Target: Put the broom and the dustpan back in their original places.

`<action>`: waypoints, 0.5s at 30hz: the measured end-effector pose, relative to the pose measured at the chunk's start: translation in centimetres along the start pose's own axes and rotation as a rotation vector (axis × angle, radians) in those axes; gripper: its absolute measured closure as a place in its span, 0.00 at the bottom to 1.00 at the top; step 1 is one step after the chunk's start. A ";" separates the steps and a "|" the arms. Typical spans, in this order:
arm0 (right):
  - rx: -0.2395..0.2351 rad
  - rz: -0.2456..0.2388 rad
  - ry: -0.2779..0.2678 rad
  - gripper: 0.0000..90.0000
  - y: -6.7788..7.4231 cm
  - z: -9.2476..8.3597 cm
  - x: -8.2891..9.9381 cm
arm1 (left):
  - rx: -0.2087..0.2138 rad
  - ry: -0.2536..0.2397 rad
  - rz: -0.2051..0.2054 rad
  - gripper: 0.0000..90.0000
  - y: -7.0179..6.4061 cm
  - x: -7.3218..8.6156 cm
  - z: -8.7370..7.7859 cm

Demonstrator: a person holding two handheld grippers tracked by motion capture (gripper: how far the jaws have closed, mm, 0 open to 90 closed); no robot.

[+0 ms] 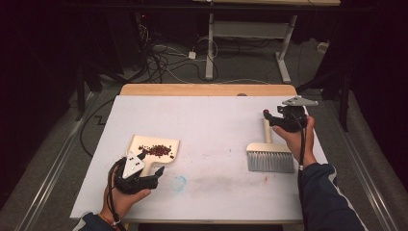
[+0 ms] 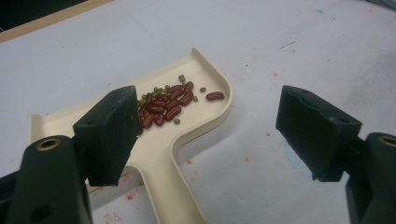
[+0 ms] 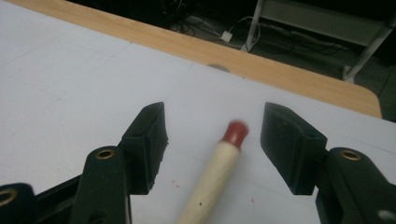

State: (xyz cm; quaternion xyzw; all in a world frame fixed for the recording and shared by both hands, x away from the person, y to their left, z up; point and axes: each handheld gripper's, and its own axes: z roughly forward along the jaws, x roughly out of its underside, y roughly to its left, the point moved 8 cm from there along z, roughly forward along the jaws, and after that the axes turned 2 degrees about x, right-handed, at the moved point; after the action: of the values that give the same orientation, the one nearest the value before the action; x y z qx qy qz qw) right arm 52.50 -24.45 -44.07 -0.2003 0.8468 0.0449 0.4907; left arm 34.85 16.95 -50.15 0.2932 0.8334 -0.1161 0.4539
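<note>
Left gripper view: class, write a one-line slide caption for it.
Open left claw above the handle of a cream dustpan holding red beans on a white table.

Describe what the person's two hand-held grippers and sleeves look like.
Both are black. The left hand-held gripper and the right hand-held gripper each carry a grey three-cornered plate on top and trail a black cable along the forearm. Their jaws are blocky black pads on arms with brass-coloured rivets. The right sleeve is dark blue with a white stripe; the left cuff is dark too.

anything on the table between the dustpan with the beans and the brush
Nothing solid: between the cream plastic dustpan and the wooden-handled brush the white table cover lies bare apart from faint smudges, seen in the high view.
</note>
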 end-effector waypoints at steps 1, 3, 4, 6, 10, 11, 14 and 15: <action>-0.004 0.002 -0.005 0.47 0.1 -0.1 0.0 | 0.002 0.003 0.004 0.24 0.0 0.0 0.0; -0.009 0.004 -0.020 0.46 0.3 -0.4 0.1 | -0.003 0.005 0.012 0.24 0.0 0.1 0.0; -0.006 0.000 -0.029 0.46 0.4 -0.5 0.1 | -0.003 0.008 0.013 0.24 0.0 0.1 0.0; -0.027 0.010 -0.036 0.45 0.8 -0.9 0.3 | 0.000 0.012 0.012 0.24 0.0 0.2 0.0; -0.044 -0.009 -0.056 0.44 1.7 -1.8 0.6 | -0.002 0.014 0.023 0.24 -0.1 0.2 0.1; -0.049 -0.018 -0.057 0.44 2.0 -2.0 0.7 | 0.001 0.013 0.026 0.24 -0.1 0.1 0.1; -0.060 -0.046 -0.073 0.41 2.6 -2.7 0.5 | 0.004 0.011 0.034 0.23 -0.2 0.1 0.1; -0.063 -0.046 -0.083 0.41 2.8 -3.0 0.4 | 0.005 0.009 0.037 0.23 -0.2 0.0 0.1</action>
State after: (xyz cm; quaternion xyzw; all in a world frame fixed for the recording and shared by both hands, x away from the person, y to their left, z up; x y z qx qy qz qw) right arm 48.82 -22.83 -43.23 -0.2332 0.8191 0.0683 0.5196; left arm 34.78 16.71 -50.26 0.3103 0.8294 -0.1086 0.4516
